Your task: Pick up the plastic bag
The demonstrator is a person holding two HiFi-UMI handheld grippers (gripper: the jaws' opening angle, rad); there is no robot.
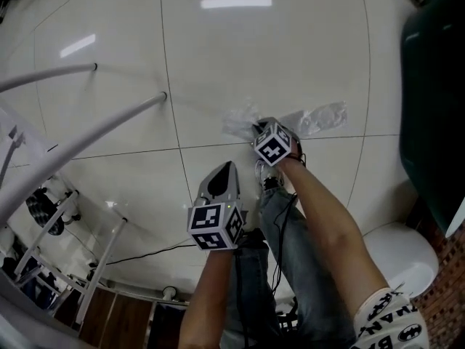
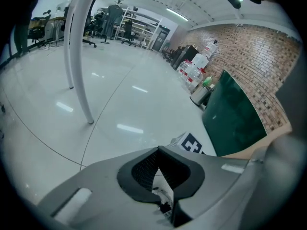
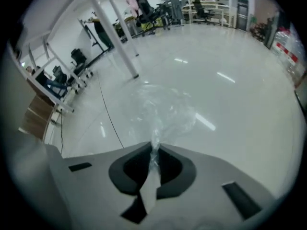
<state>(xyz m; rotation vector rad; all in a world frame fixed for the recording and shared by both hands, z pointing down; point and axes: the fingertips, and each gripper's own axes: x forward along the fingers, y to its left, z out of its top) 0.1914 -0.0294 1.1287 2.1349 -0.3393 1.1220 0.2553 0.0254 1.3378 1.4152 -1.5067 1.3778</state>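
Observation:
A clear, crumpled plastic bag (image 1: pixel 309 118) lies on the white tiled floor in the head view. My right gripper (image 1: pixel 256 127) points steeply down at the bag's left end, its marker cube above it. In the right gripper view the right gripper (image 3: pixel 154 147) is shut on a pinched fold of the plastic bag (image 3: pixel 163 111), which spreads out on the floor beyond the jaws. My left gripper (image 1: pixel 229 164) hangs nearer to me, apart from the bag. In the left gripper view its tips (image 2: pixel 158 150) meet with nothing held; the right gripper's cube (image 2: pixel 189 143) shows beyond them.
White metal tube legs (image 1: pixel 87 133) slant over the floor at the left, also in the left gripper view (image 2: pixel 79 56). A dark green panel (image 1: pixel 432 100) stands at the right beside a white round object (image 1: pixel 403 257). A black cable (image 1: pixel 138 254) runs over the floor near racks.

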